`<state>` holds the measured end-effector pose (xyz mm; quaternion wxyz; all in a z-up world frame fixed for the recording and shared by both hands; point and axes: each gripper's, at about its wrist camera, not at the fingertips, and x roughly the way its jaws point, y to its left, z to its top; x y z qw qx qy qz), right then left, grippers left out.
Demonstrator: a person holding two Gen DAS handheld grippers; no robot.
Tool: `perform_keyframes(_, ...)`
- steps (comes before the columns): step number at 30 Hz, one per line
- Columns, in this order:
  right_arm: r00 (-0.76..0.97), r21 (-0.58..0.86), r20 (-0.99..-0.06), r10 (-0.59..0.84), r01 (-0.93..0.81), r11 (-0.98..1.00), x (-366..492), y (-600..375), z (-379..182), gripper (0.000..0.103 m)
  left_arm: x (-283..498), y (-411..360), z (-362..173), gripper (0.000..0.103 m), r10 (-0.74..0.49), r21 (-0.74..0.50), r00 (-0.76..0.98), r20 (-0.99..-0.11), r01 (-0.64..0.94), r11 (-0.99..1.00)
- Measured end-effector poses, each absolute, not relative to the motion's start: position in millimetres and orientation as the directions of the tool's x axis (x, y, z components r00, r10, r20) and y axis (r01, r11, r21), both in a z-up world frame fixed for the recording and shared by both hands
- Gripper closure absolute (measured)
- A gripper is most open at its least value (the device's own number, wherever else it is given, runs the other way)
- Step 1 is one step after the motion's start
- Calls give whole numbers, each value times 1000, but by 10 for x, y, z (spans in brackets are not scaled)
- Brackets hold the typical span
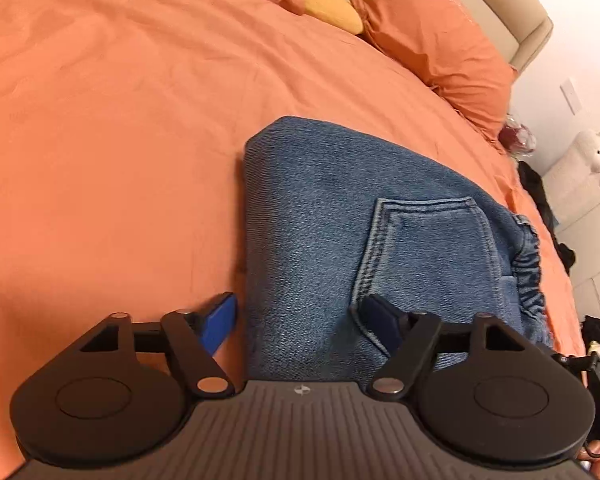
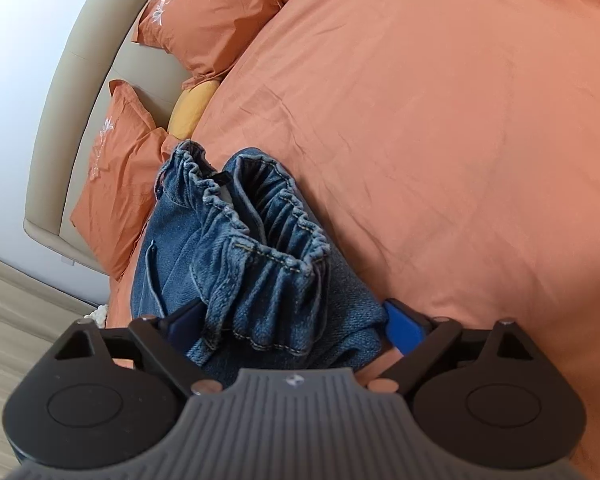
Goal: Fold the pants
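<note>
Denim pants (image 1: 340, 216) folded, legs hidden, left gripper (image 1: 300, 320), right gripper (image 2: 296, 320) spread wide, gripping nothing

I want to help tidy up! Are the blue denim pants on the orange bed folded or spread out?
Folded. The blue denim pants lie as a compact bundle, elastic waistband bunched on top.
</note>
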<state>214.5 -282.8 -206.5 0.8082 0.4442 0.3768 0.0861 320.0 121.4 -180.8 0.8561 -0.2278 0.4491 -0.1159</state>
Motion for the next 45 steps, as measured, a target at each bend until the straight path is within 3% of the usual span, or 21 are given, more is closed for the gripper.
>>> perform_keyframes(5, 719, 779, -521, 460, 179, 601, 2108, -2806, -2011, 28, 3170, 1163, -1752, 49, -416, -494, 578, -702, 27, 869)
perform_keyframes(7, 727, 777, -514, 455, 171, 605, 2061, -2802, -1954, 36, 3146, 1142, -1709, 62, -419, -495, 584, -695, 34, 868)
perform_keyframes(12, 759, 817, -429, 490, 95, 569, 1919, -2816, -1733, 54, 3074, 1177, -1534, 81, -416, -497, 600, -683, 35, 867)
perform_keyframes(21, 742, 791, -412, 529, 2, 612, 1837, -2290, -1283, 57, 3004, 1556, -1207, 84, -412, -462, 585, -698, 71, 884)
perform_keyframes(27, 697, 800, -378, 609, -86, 594, 1915, -1456, -1094, 57, 2834, 2279, -960, 84, -334, -395, 601, -726, 33, 918)
perform_keyframes(33, 645, 817, -367, 670, -121, 564, 1936, -509, -1129, 57, 2828, 2983, -760, 84, -221, -253, 623, -750, 38, 967)
perform_keyframes(37, 607, 808, -410, 681, -105, 580, 1915, -61, -1251, 57, 2911, 3269, -853, 84, -183, -201, 607, -773, 39, 979)
perform_keyframes(45, 540, 732, -592, 598, 50, 680, 1921, 85, -1618, 53, 2992, 3351, -1363, 81, -138, -156, 542, -829, 13, 988)
